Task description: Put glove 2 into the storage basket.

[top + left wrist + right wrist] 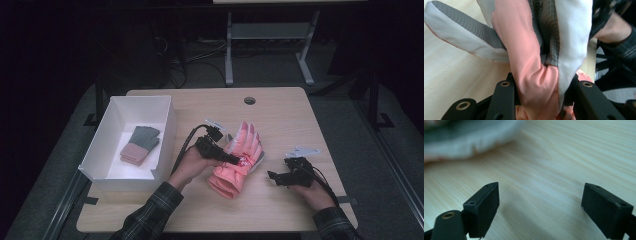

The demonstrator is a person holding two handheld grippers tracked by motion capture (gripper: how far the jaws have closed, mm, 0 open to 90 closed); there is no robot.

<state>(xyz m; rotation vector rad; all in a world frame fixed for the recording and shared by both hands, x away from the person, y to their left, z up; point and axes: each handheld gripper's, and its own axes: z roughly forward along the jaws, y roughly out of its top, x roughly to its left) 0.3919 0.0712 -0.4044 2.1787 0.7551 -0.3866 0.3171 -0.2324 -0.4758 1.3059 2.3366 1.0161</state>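
A pink ski glove (239,161) with grey and white palm parts lies at the middle of the wooden table (280,115), its cuff toward the person. My left gripper (236,161) is shut on the glove near the wrist. In the left gripper view the pink and white fabric (536,75) is bunched between the jaws. My right gripper (272,176) rests low on the table to the right of the glove, open, nothing between its fingers (484,207). The glove's pale edge (461,142) lies blurred beyond it.
A white box (165,135) stands at the table's left and holds a folded grey and pink item (140,145). A round cable hole (249,100) sits near the far edge. Beyond the table are a dark floor and a metal frame (229,50).
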